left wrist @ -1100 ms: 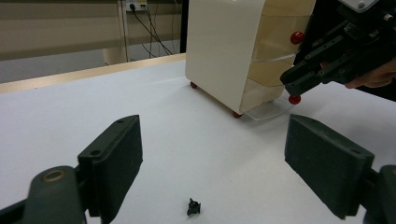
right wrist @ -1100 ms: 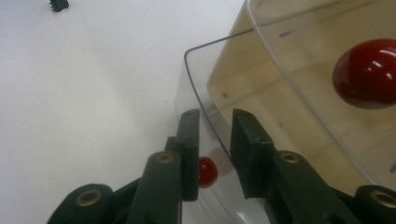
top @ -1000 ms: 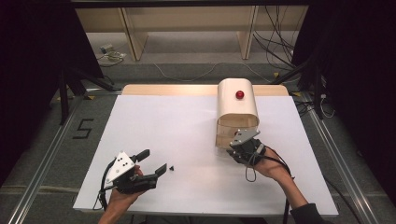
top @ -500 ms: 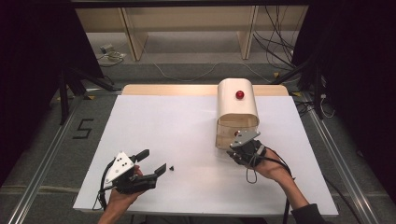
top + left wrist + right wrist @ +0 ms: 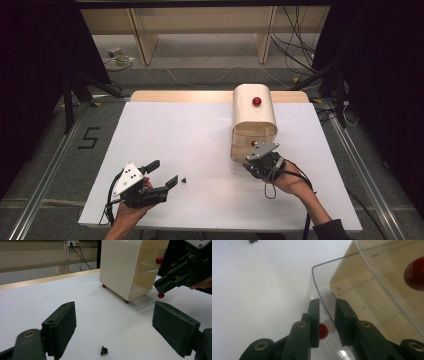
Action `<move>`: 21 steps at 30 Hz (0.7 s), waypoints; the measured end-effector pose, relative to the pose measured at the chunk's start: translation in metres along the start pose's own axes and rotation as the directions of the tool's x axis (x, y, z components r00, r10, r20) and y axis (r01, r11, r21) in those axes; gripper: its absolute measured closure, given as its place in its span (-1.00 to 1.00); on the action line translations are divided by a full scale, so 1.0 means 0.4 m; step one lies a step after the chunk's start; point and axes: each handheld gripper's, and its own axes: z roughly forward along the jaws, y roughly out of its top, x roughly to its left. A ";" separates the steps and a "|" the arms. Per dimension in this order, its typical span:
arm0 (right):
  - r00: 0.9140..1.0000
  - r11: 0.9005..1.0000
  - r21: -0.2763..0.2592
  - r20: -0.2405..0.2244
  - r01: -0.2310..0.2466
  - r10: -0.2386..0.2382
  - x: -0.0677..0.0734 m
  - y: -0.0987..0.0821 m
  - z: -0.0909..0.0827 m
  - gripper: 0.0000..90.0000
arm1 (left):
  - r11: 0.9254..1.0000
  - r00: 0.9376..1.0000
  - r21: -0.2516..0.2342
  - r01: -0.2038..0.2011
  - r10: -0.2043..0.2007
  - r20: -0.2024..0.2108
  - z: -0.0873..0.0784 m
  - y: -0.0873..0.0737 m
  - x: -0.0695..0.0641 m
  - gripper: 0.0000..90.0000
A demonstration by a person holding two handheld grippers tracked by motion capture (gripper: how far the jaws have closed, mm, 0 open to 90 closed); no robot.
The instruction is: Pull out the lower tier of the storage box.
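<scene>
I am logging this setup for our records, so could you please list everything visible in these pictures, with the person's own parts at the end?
Table top: one, white with a wooden far edge, centre.
Box: one, cream, rounded top, clear front panels, on the table's right half.
Knobs: three, red; one on the box's top, one on a front panel, one on the lowest clear flap.
Small black part: one, on the table by the left gripper.
Shelving: wooden, beyond the table.
Left gripper: black, jaws wide apart, near left.
Right gripper: black, jaws around the lowest flap and its knob.
Hands: two, left, right.
</scene>
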 end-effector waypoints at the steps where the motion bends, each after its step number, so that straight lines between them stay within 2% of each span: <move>1: 1.000 1.000 -0.003 0.000 0.006 -0.006 0.000 0.000 0.000 0.67 | 1.000 1.000 0.000 0.000 0.000 0.001 0.000 0.000 0.000 -0.58; 21: 1.000 1.000 -0.007 -0.008 0.004 -0.004 0.006 -0.002 -0.009 0.68 | 1.000 1.000 0.004 -0.002 0.002 0.001 -0.001 0.000 0.000 -0.58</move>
